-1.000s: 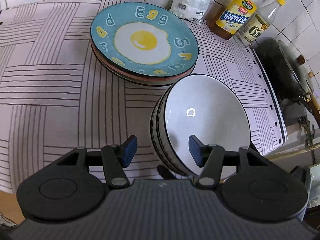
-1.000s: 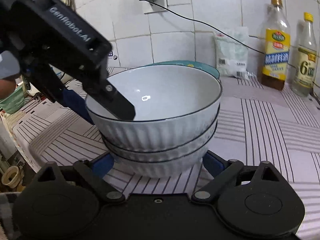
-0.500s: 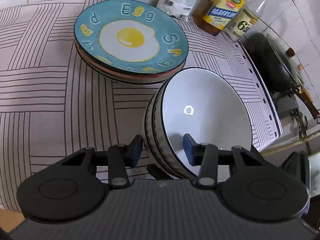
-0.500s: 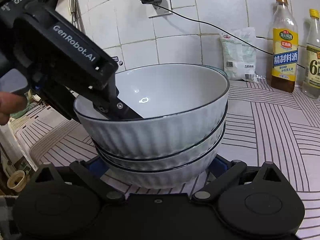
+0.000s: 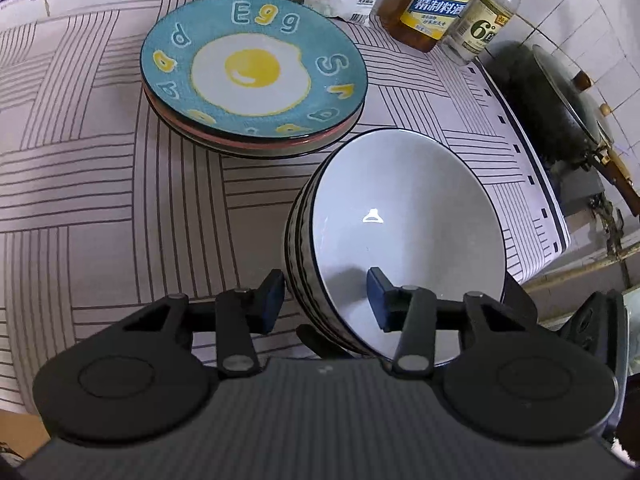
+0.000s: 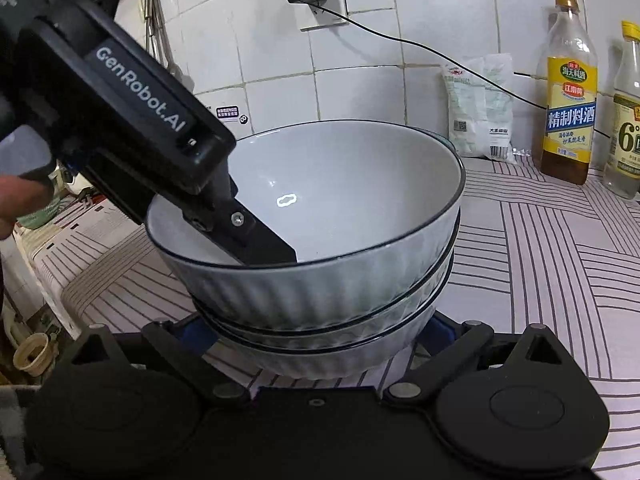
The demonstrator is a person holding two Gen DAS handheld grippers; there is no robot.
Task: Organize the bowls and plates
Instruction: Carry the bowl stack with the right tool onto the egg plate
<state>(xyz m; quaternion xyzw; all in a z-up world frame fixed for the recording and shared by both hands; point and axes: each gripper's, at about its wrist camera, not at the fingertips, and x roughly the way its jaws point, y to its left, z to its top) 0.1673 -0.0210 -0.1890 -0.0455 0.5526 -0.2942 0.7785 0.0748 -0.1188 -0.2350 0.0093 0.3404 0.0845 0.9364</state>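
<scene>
**Both grippers at the bowl stack**

A stack of white ribbed bowls [image 5: 404, 232] sits on the striped tablecloth [image 5: 100, 208], just beside a pile of plates topped by the blue fried-egg plate [image 5: 254, 68]. The left gripper [image 5: 326, 300] straddles the stack's near wall, one pad inside the top bowl, one outside; contact unclear. The right gripper [image 6: 320, 334] flanks the bottom bowl; whether it clamps is hidden.
</scene>
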